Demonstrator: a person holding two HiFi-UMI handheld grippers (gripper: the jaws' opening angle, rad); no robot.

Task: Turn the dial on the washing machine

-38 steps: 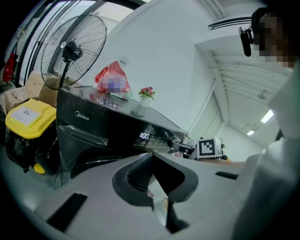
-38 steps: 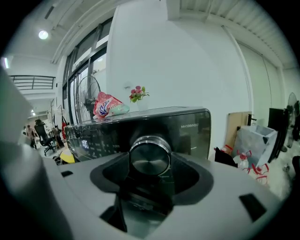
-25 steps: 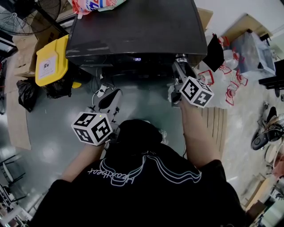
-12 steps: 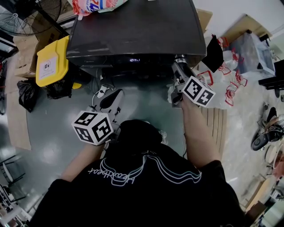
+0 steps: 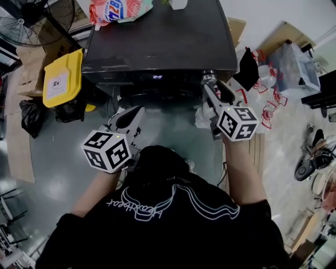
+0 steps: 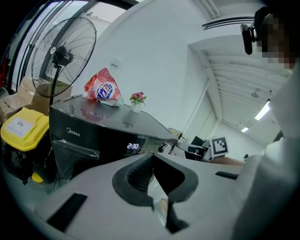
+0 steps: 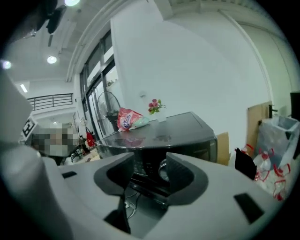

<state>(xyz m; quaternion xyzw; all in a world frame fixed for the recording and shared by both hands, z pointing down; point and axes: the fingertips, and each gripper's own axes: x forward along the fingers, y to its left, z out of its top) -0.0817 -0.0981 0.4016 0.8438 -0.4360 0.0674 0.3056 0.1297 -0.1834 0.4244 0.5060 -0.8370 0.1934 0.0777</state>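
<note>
A dark washing machine (image 5: 157, 42) stands in front of me, its lit display (image 6: 133, 146) on the front panel. The silver dial (image 5: 208, 78) is at the panel's right end. My right gripper (image 5: 210, 90) reaches up to the dial. In the right gripper view its jaws stand apart and are closing. The dial (image 7: 163, 171) shows in the gap just beyond them, by the right jaw, and no pad visibly presses on it. My left gripper (image 5: 129, 118) hangs lower, in front of the machine's door, apart from it. Its jaws (image 6: 152, 157) are shut on nothing.
A detergent bag (image 5: 118, 9) and a small flower vase (image 6: 137, 99) sit on the machine's top. A yellow-lidded bin (image 5: 62, 76) stands left of the machine, with a floor fan (image 5: 31, 21) behind it. A black bag (image 5: 247, 68), plastic crates (image 5: 294, 63) and cardboard crowd the right side.
The right gripper's marker cube has turned and dropped slightly while its jaws stayed at the dial. The left gripper has risen a little. The head view has shifted.
</note>
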